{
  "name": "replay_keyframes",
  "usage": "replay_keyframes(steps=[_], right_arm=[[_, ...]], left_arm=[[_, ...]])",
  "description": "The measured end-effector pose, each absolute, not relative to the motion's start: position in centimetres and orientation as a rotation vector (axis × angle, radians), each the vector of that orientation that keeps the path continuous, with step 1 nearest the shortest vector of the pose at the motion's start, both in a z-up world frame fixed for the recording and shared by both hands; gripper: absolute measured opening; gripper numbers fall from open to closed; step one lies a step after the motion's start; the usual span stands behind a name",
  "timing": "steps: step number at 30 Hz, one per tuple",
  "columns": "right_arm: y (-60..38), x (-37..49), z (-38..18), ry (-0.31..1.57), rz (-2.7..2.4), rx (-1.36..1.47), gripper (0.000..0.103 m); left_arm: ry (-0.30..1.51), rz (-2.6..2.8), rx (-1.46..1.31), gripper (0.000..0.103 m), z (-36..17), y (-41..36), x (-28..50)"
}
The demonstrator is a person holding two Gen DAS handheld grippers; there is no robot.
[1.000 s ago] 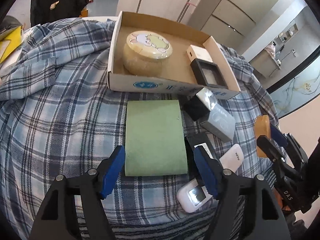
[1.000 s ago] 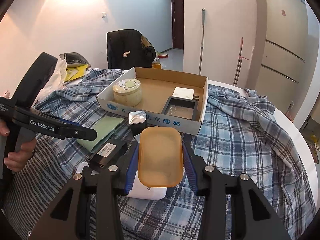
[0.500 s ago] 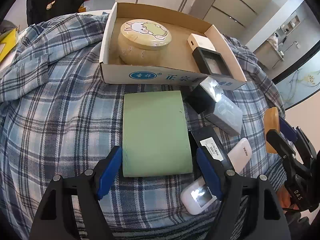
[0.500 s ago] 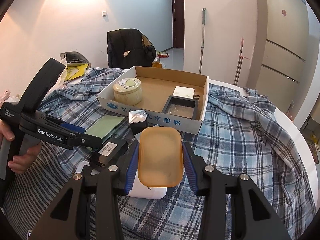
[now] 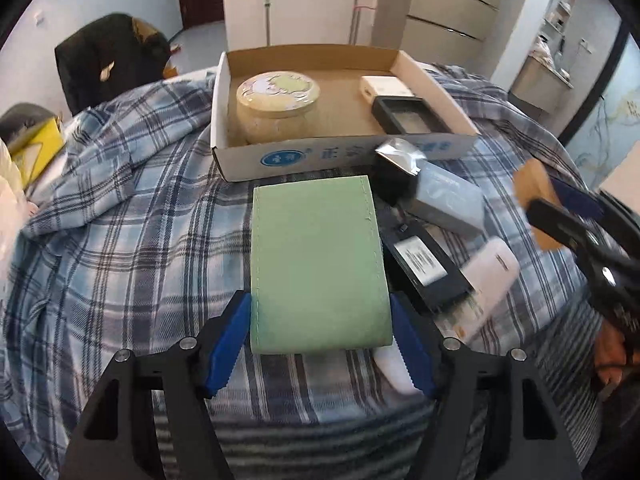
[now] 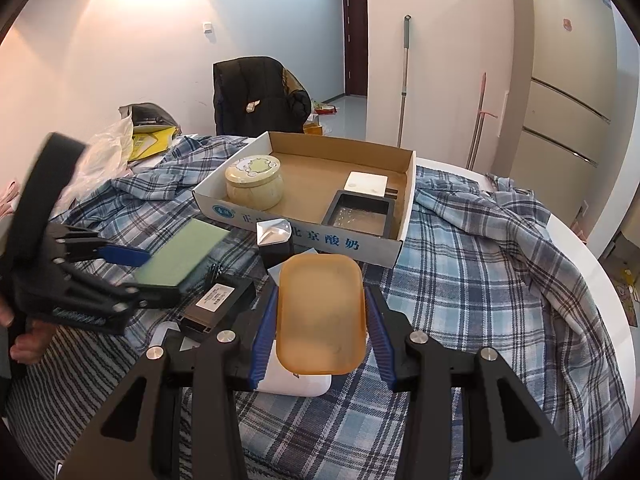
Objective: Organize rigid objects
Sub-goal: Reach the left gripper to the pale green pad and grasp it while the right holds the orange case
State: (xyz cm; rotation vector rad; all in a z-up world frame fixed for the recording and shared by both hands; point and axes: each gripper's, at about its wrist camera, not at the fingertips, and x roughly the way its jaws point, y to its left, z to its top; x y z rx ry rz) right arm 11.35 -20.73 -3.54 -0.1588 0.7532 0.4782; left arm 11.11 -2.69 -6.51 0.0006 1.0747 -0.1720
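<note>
A flat green case (image 5: 318, 264) lies on the plaid cloth in front of the cardboard box (image 5: 340, 156). My left gripper (image 5: 320, 344) is open, its blue pads on either side of the case's near end, close to its sides. My right gripper (image 6: 320, 332) is shut on an orange tray (image 6: 320, 312) and holds it above the table; it also shows at the right of the left wrist view (image 5: 536, 200). The box holds a round cream tin (image 5: 278, 104), a white box (image 5: 386, 86) and a black tray (image 5: 408, 114).
Right of the green case lie a black labelled box (image 5: 424, 264), a grey box with a silver end (image 5: 432, 192) and a white device (image 5: 490, 276). A white item (image 6: 296, 380) lies under the orange tray. A chair with a dark jacket (image 6: 256, 96) stands behind the table.
My left gripper has moved forward and down, so its pads now flank the near end of the green case. The right gripper still holds the orange tray in about the same place.
</note>
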Motion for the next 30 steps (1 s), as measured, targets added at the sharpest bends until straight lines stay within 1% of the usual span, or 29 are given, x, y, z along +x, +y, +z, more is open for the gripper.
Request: replay_keyframes(steps=[4,8,13,17,27,30], right_arm=[[-20.9,11.6,-3.7,0.766,0.475,-0.145,0.042],[-21.2,11.9,-3.8,0.778,0.464,-0.129,0.042],[-21.4,12.3,-4.1,0.803,0.441,-0.137,0.042],[-21.6,12.5,-4.2,0.821,0.451,-0.123,0.042],[-21.8,12.5,-4.0,0.815,0.444,-0.12,0.042],[-21.8,12.5,-4.0,0.815,0.442,-0.118,0.042]], left_arm=[[1.042,-0.251,-0.061,0.072,-5.1,-3.0,9.8],[1.039,-0.311,-0.096,0.072,-4.5,-4.6,10.5],[1.108,-0.353,-0.09,0.072,-6.0,-7.0,11.5],[1.083,-0.356,-0.098,0.072,-6.0,-7.2,11.6],[1.149,-0.357,-0.07,0.072,-7.4,-8.0,12.3],[1.142,-0.356,-0.074,0.072,-7.5,-8.0,12.4]])
